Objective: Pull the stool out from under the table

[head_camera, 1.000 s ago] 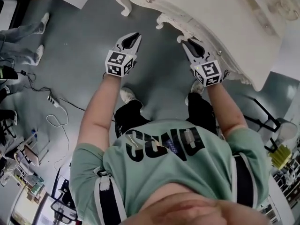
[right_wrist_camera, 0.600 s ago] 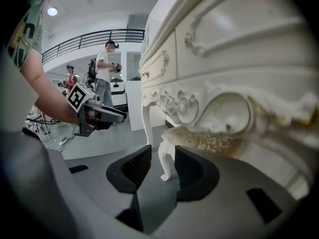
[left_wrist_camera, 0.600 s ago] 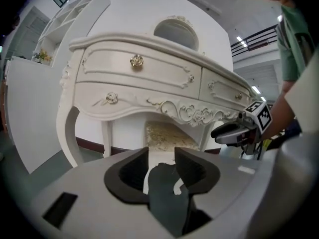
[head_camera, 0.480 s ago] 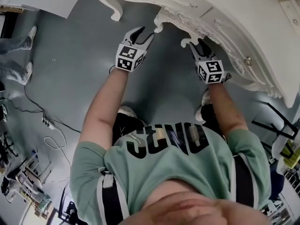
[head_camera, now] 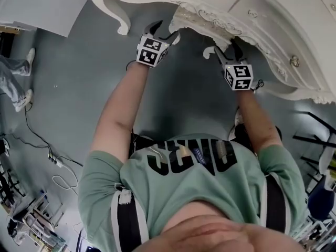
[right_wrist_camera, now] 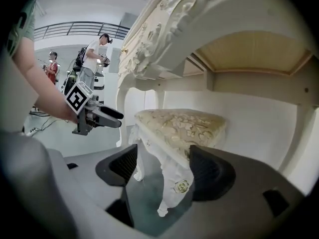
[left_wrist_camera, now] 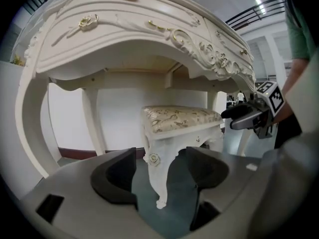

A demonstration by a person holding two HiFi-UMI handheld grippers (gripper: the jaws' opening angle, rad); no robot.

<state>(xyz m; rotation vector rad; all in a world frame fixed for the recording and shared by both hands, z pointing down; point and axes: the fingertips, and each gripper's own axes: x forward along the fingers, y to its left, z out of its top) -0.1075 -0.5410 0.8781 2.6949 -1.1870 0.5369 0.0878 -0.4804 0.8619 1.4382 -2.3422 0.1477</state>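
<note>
A white carved stool (left_wrist_camera: 182,119) with a floral cushion stands under the ornate white table (left_wrist_camera: 149,44). In the head view only its front apron (head_camera: 202,19) and curled legs show below the table edge (head_camera: 262,41). My left gripper (head_camera: 165,30) is at the stool's front left leg (left_wrist_camera: 158,176). That leg stands between its opening jaws (left_wrist_camera: 162,176), and neither pad presses on it. My right gripper (head_camera: 229,47) is at the front right leg (right_wrist_camera: 174,185), which sits between its opening jaws (right_wrist_camera: 162,171) without being gripped.
A curved table leg (head_camera: 113,9) stands left of the stool. Cables (head_camera: 39,138) lie on the grey floor, beside a bystander's legs (head_camera: 16,83). Black frames (head_camera: 315,140) stand at the right. Two people (right_wrist_camera: 92,54) stand far off.
Both grippers have moved forward to the stool's front legs, and their jaws have gone from nearly shut to wide. The table now fills more of the head view.
</note>
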